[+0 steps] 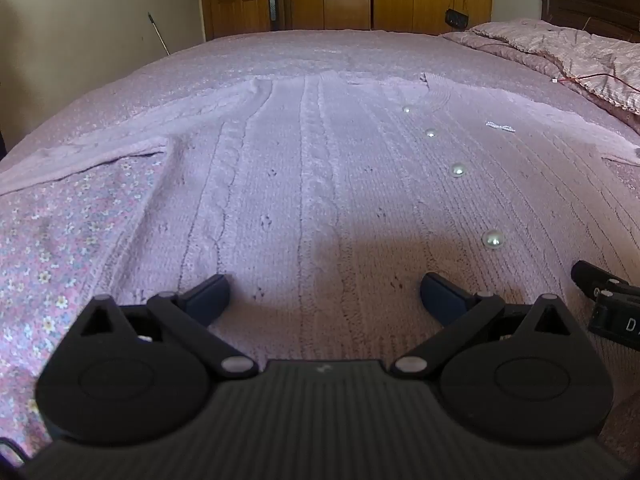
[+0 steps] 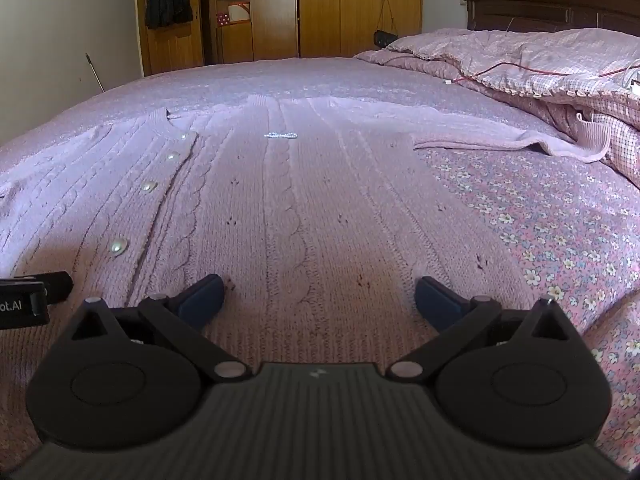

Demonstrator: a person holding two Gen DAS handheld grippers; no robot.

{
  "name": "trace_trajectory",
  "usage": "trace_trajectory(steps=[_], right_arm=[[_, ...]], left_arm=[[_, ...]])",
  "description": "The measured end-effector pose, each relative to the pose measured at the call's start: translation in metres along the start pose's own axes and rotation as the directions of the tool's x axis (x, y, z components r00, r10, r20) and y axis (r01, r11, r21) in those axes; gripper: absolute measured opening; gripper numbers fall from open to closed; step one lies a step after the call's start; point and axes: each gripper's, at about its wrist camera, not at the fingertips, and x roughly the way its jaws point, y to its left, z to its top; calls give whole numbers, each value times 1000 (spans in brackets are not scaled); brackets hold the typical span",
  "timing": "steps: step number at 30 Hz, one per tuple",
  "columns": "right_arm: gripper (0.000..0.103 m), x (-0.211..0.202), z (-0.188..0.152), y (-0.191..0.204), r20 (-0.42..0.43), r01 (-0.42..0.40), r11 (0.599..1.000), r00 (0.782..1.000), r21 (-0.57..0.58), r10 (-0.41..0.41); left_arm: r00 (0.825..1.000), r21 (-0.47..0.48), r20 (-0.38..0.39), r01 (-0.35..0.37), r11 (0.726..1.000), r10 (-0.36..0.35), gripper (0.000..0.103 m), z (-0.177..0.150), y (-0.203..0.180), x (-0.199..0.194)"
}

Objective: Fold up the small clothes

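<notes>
Bed [image 1: 100, 248] in floral sheet; lilac cardigan [image 1: 320, 184] flat; quilt [image 2: 540, 68] bunched.

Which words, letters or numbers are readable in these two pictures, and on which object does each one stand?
"ot.AI" – white letters on the left gripper, at the left edge of the right wrist view; the start is cut off.
"D" – white letter on the right gripper, at the right edge of the left wrist view; the rest is cut off.
The cardigan and the bedspread show no text.

We see a lilac cable-knit cardigan [image 1: 304, 184] with pearl buttons [image 1: 493, 239] lying flat, buttoned, sleeves spread, on the floral bedspread [image 2: 540, 216].
</notes>
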Motion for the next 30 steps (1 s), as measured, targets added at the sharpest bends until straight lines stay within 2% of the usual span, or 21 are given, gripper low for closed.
trace_trajectory(steps=[30], right_arm=[[103, -2, -2, -1, 14, 1, 1000, 1000, 4, -1]], left_arm=[[1000, -2, 7, 1, 1000, -1, 103, 2, 2, -2]])
